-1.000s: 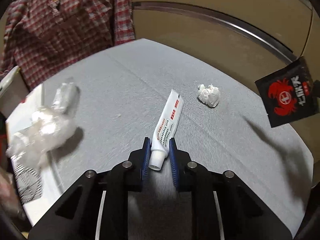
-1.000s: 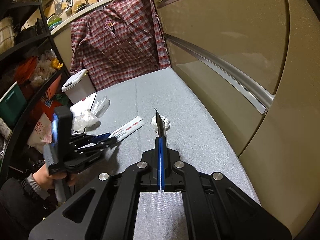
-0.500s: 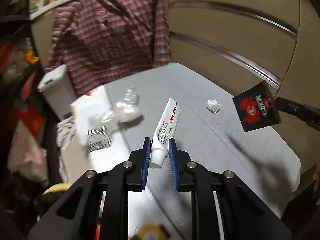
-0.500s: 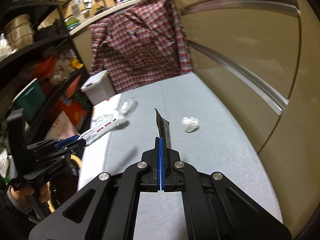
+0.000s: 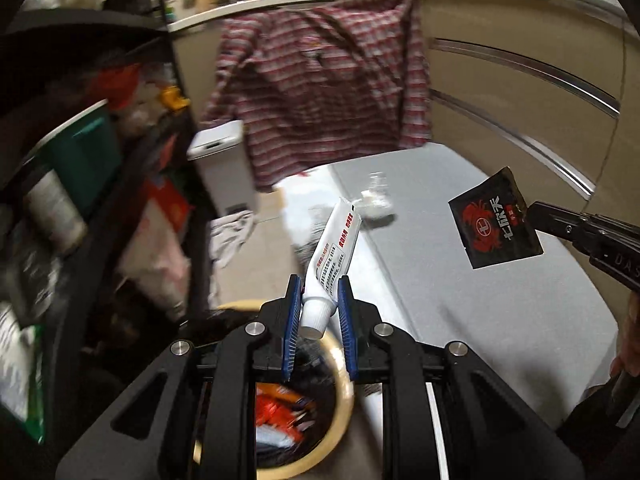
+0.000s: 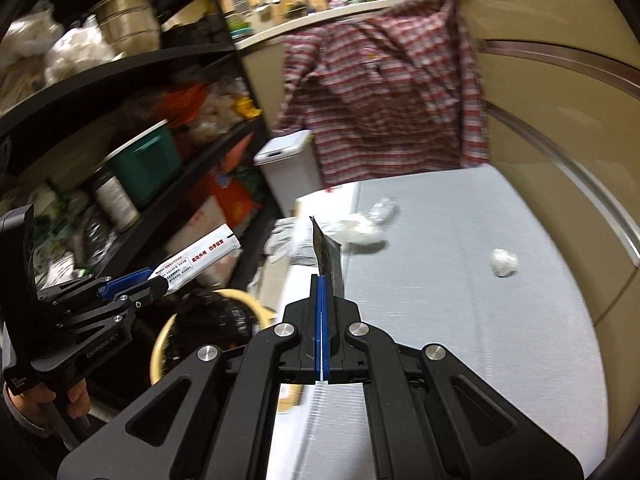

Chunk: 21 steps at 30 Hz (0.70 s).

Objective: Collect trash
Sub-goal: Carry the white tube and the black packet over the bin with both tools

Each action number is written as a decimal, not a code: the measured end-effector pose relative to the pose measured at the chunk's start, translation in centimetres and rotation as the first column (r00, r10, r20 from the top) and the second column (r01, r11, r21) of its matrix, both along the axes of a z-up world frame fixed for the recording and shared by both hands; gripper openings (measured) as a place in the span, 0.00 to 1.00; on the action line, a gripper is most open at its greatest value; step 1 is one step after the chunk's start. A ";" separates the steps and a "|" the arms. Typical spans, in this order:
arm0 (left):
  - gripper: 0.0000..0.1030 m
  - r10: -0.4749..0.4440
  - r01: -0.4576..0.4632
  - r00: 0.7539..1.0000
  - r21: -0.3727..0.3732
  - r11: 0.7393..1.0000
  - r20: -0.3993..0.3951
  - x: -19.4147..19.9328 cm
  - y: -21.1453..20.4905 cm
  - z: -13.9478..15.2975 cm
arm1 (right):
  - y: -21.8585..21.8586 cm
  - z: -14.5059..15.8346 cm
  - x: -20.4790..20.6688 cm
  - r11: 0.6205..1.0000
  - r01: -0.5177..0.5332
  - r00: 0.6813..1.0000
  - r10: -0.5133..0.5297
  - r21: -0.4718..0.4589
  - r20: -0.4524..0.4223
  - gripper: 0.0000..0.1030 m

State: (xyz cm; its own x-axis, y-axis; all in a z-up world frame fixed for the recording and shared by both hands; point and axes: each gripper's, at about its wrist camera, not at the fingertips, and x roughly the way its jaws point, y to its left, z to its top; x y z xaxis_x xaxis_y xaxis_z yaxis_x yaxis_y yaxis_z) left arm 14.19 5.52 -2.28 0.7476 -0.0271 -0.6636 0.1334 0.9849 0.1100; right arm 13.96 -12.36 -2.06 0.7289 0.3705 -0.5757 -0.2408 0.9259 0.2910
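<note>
My left gripper (image 5: 319, 312) is shut on the cap end of a white tube (image 5: 332, 256) with red print, held in the air over a yellow-rimmed bin (image 5: 344, 392) lined with a black bag. My right gripper (image 6: 321, 280) is shut on a black sachet (image 6: 330, 258) with a red crab logo, above the left edge of the grey table (image 6: 460, 320). In the right wrist view the left gripper (image 6: 154, 276) and tube (image 6: 196, 260) hang over the bin rim (image 6: 160, 344). A crumpled paper ball (image 6: 504, 263) and clear plastic wrap (image 6: 364, 228) lie on the table.
A black shelf rack (image 6: 120, 120) crowded with containers stands left of the bin. A white lidded bin (image 6: 286, 148) and a hanging plaid shirt (image 6: 384, 92) are at the table's far end. A beige panel with a metal rail (image 6: 580, 176) lines the right side.
Both grippers lifted and swung left from over the table toward the shelf side. The tube left the table and now hangs over the yellow-rimmed bin. Both grips stayed unchanged.
</note>
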 end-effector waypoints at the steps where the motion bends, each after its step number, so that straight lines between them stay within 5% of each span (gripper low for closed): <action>1: 0.18 0.027 -0.027 1.000 -0.002 1.000 0.001 -0.6 1.0 0.1 | 0.7 0.1 0.0 1.000 -0.016 1.000 0.016 -0.001 0.001 0.00; 12: 0.18 0.180 -0.180 0.984 -0.007 0.984 0.018 -2.9 7.3 -1.3 | 9.8 -0.8 -0.6 0.983 -0.179 0.984 0.178 -0.031 -0.025 0.00; 21: 0.18 0.309 -0.312 0.949 -0.055 0.949 -0.055 -2.3 12.2 -3.7 | 14.6 -2.2 -0.4 0.966 -0.248 0.968 0.245 -0.069 -0.059 0.00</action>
